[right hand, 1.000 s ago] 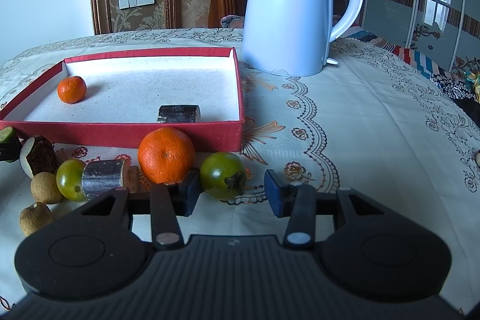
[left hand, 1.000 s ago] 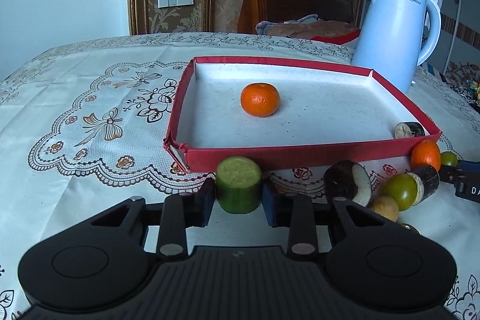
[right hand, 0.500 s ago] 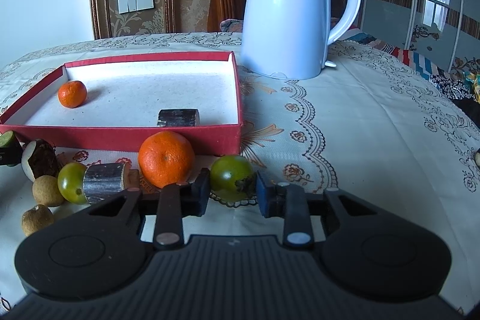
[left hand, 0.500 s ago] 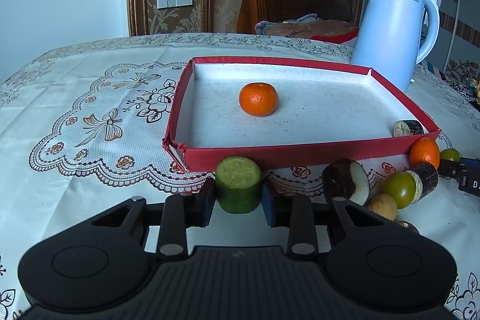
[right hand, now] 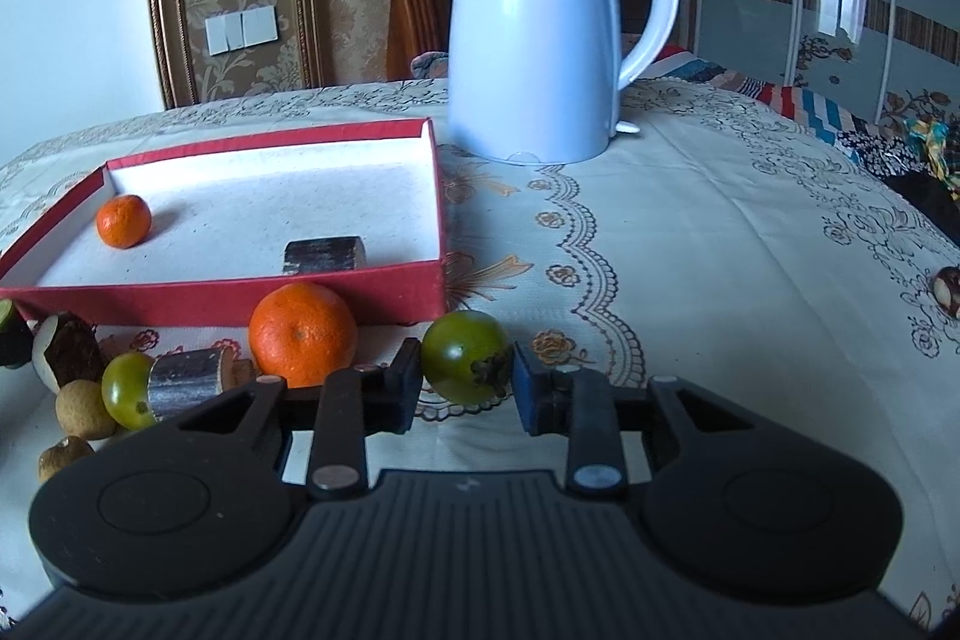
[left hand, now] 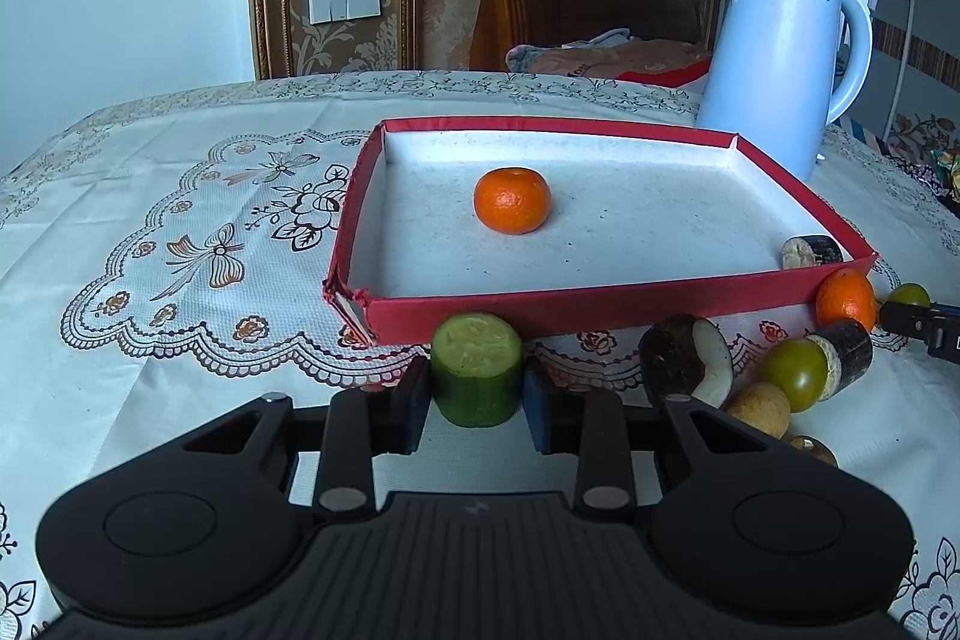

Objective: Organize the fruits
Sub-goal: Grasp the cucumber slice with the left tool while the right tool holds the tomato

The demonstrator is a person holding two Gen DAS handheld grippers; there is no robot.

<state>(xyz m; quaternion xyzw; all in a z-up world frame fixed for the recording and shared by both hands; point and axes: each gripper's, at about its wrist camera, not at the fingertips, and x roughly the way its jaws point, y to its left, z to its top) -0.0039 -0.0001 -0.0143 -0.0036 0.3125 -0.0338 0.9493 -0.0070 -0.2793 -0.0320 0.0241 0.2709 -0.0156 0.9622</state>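
Observation:
My left gripper (left hand: pixel 477 403) is shut on a green cucumber piece (left hand: pixel 477 369), held just in front of the red tray (left hand: pixel 600 304). The tray holds a small orange (left hand: pixel 511 200) and a dark cut piece (left hand: pixel 811 251). My right gripper (right hand: pixel 465 391) is shut on a green tomato (right hand: pixel 467 355), lifted slightly near the red tray's (right hand: pixel 240 295) right front corner. An orange (right hand: pixel 303 333) lies beside it on the cloth.
A white kettle (right hand: pixel 534 28) stands behind the tray's right side. Left of the right gripper lie a foil-like cut piece (right hand: pixel 186 376), another green tomato (right hand: pixel 123 391), two longans (right hand: pixel 81 409) and a taro chunk (right hand: pixel 66 355). A dark nut (right hand: pixel 948 286) lies far right.
My right gripper closed on the green tomato and raised it a little. My left gripper tightened on the cucumber piece and lifted slightly.

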